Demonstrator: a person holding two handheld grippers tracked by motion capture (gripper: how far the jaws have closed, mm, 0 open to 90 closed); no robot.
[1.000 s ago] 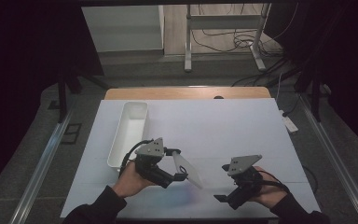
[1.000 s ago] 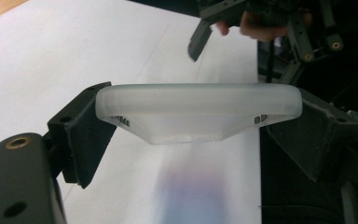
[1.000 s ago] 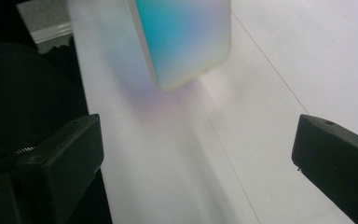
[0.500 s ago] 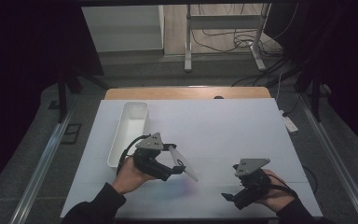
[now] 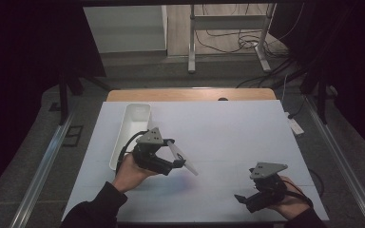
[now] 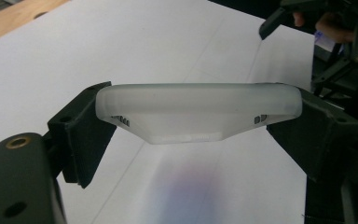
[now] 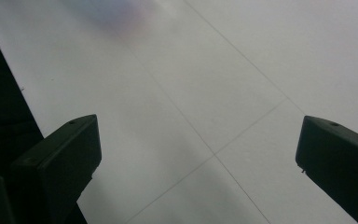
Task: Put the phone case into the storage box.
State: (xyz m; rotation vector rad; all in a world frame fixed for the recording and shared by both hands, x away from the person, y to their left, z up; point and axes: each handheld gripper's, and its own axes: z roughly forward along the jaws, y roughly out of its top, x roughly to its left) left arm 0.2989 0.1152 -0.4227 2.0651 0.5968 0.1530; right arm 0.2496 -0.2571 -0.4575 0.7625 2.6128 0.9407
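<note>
The left gripper [image 5: 177, 164] was clamped across a frosted, translucent phone case [image 6: 198, 109], one black jaw on each of its short ends, so the case hung between the pads and clear of the white table [image 5: 228, 128]. In the high view the case [image 5: 183, 157] stood out from the jaws as a pale strip slanting down and away toward the table's middle, with a faint purple shadow on the surface just below it. Since a second before, this claw had lifted a little and swung away from the person; the case, which had been low and near the surface, was now plainly raised. The grip itself looked unchanged, the pads pressing the same ends.

Beyond the left claw, on its far left side, the long white tray [image 5: 130, 128] lay near, its inside bare as far as could be seen.

The right gripper [image 5: 243, 199] had drawn away from the left one, sliding toward the near right corner of the table, well apart from the case. Its jaws stood wide in its own view [image 7: 198, 168], with nothing but table between them.

In my judgement the handover or two-handed stage was finished: the case rode in the left claw alone, the right had backed off, and the tray beside the left claw was the likely place to set it down.
</note>
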